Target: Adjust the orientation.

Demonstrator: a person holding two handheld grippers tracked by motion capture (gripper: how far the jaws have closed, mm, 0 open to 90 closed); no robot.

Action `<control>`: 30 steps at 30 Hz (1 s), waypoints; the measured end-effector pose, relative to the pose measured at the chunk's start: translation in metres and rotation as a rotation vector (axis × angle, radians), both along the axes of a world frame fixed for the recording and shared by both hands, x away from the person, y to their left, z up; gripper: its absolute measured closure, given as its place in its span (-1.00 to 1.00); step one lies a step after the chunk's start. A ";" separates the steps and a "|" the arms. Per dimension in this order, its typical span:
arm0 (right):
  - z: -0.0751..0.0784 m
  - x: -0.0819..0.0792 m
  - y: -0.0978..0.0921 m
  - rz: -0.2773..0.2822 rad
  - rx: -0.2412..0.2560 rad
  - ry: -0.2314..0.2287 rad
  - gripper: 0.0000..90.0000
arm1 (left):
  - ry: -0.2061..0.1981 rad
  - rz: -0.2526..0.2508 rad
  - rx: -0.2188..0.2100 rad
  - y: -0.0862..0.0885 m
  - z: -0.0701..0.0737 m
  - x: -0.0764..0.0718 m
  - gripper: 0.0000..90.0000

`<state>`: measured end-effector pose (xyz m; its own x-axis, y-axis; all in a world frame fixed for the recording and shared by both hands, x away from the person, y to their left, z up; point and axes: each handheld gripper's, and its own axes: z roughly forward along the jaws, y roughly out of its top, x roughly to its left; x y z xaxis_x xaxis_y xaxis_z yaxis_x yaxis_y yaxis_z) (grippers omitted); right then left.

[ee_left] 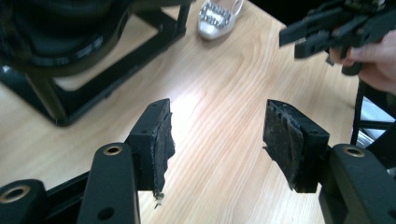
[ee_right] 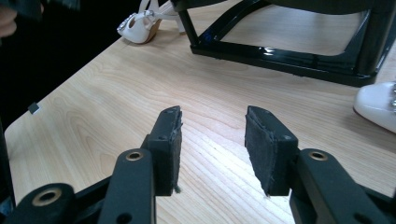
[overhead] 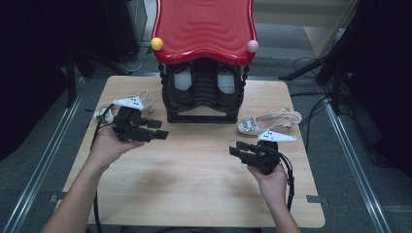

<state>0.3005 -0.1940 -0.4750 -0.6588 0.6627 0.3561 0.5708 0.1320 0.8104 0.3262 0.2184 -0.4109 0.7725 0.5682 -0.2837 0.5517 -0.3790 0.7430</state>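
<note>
Wooden table [overhead: 194,174], pale grain, holding one black shoe rack [overhead: 204,92] with a glossy red wavy top [overhead: 204,26] at the far middle edge; a yellow ball [overhead: 157,43] and a pink ball [overhead: 252,46] sit at the top's front corners. A pair of dark shoes [overhead: 204,80] with pale insoles stands inside the rack. White slingback shoe, right [overhead: 267,122], with a jewelled buckle, lies on the table just right of the rack's base, near the right gripper. White slingback shoe, left [overhead: 138,99], lies at the rack's left, partly behind the left gripper. Left gripper [overhead: 158,130], held in the person's left hand [overhead: 107,145], hovers over the table left of centre, jaws spread wide with nothing between them; bare wood shows between its pads [ee_left: 161,140] in the left gripper view. Right gripper [overhead: 238,149], held in the right hand [overhead: 269,182], hovers right of centre, jaws likewise parted and empty; wood grain lies between its pads [ee_right: 266,149] in the right gripper view. The two grippers are well apart, both pointing inward.
</note>
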 end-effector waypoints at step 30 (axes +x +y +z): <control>-0.014 0.013 0.002 -0.010 -0.065 0.045 0.23 | 0.079 0.195 0.002 0.066 -0.079 0.008 0.54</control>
